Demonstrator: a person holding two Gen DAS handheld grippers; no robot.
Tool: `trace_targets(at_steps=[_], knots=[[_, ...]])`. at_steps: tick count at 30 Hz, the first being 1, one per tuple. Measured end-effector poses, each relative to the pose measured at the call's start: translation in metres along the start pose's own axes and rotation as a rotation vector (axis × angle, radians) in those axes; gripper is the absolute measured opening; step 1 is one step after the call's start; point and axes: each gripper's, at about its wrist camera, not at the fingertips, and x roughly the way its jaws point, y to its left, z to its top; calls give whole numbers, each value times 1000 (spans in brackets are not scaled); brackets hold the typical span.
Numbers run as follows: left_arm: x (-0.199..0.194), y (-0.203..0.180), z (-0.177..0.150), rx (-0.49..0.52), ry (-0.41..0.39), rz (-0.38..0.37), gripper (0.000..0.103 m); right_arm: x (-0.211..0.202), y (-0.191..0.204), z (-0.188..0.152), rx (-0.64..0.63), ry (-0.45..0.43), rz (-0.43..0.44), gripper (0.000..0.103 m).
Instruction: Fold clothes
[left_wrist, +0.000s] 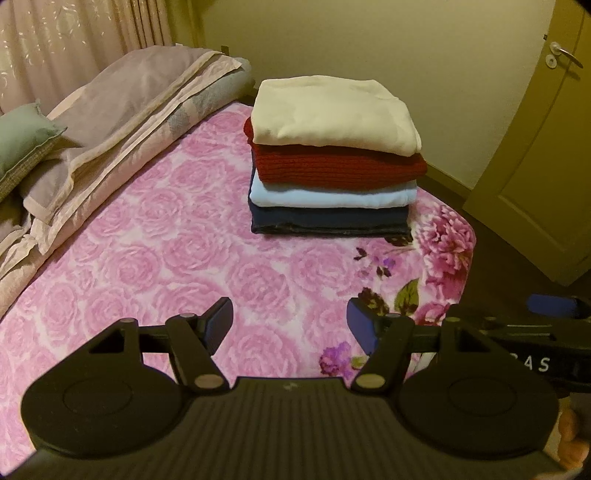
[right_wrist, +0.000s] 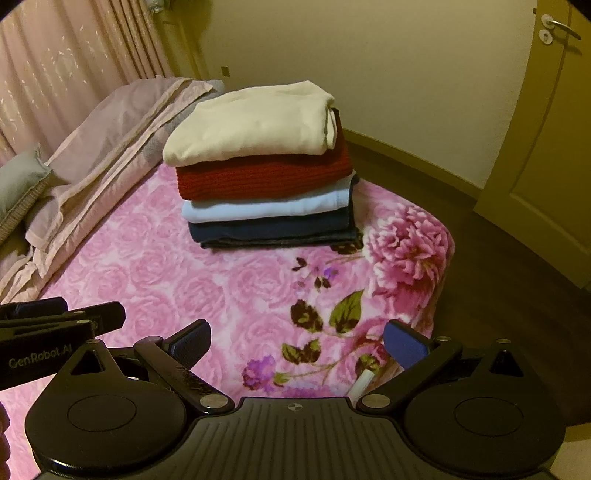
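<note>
Nearest the lens in the left wrist view, the left gripper (left_wrist: 290, 325) hangs over the pink floral blanket (left_wrist: 166, 266) with its two blue-padded fingers (left_wrist: 218, 321) spread wide and nothing between them. At 3 o'clock from it, the edge of the right gripper (left_wrist: 550, 306) pokes into the frame, just beside.

In the right wrist view the right gripper (right_wrist: 297, 341) is likewise spread apart and empty above the blanket (right_wrist: 166, 288), and the left gripper (right_wrist: 66, 314) shows at 9 o'clock, low in the frame. A thin white object (right_wrist: 364, 382) lies under the right-hand finger; what it is cannot be told.

Farther out, toward 12 o'clock, the stack of folded clothes (left_wrist: 332, 162) rests on the blanket near the bed's corner. From the bottom up it holds a dark navy garment (left_wrist: 328, 219), a light blue garment (left_wrist: 332, 195), a red knit sweater (left_wrist: 340, 168) and a cream garment (left_wrist: 332, 114) on top. Both grippers are well apart from the stack.

At 10 o'clock, folded pale pink bedding (left_wrist: 129, 110) lies along the blanket's edge, with a green pillow (left_wrist: 22, 136) beyond it at 9 o'clock. Behind these hangs a pink curtain (left_wrist: 74, 40). At 2 o'clock stands a door (left_wrist: 546, 166) with a metal handle (left_wrist: 563, 55).
</note>
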Motion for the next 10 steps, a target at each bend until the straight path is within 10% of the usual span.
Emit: trace_targets(at_steps=[10], knots=[[14, -14, 18, -5, -42, 5, 65, 14, -17, 14, -5, 15, 3, 102]])
